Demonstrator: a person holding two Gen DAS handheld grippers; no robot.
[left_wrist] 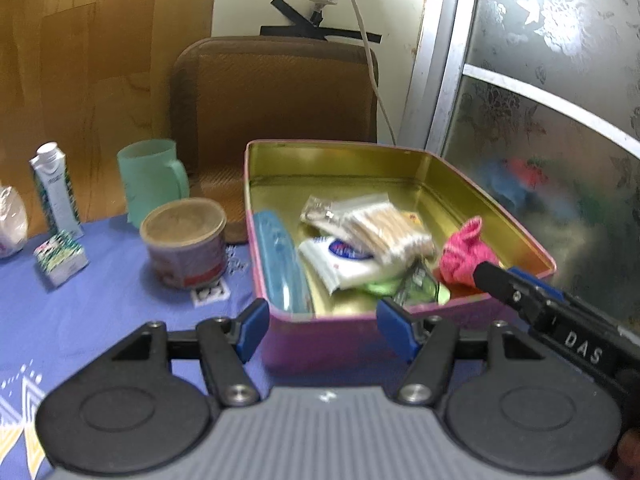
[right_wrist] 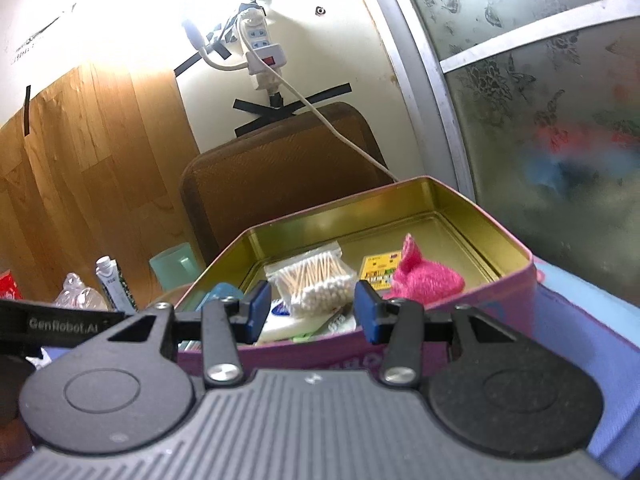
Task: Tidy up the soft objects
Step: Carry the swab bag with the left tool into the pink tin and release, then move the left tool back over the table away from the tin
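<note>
An open rectangular tin (left_wrist: pixel 400 322), pink outside and gold inside, held the soft things. A fuzzy pink knitted piece (left_wrist: pixel 466 252) lay by the tin's right wall. A clear bag of cotton swabs (left_wrist: pixel 384 226) rested mid-tin on a white packet (left_wrist: pixel 348 260). A translucent blue case (left_wrist: pixel 280 260) lay along its left wall. Left of the tin stood a round can (left_wrist: pixel 184 242) and a green mug (left_wrist: pixel 150 180). The left gripper (left_wrist: pixel 322 326) and right gripper (right_wrist: pixel 310 312) were spread before the tin's near wall, pinching nothing.

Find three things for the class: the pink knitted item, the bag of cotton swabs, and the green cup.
pink knitted item (right_wrist: pixel 426 280), right wrist view, middle of its knitted body.
bag of cotton swabs (right_wrist: pixel 316 282), right wrist view, centre of the clear bag.
green cup (left_wrist: pixel 150 178), left wrist view, front wall.
</note>
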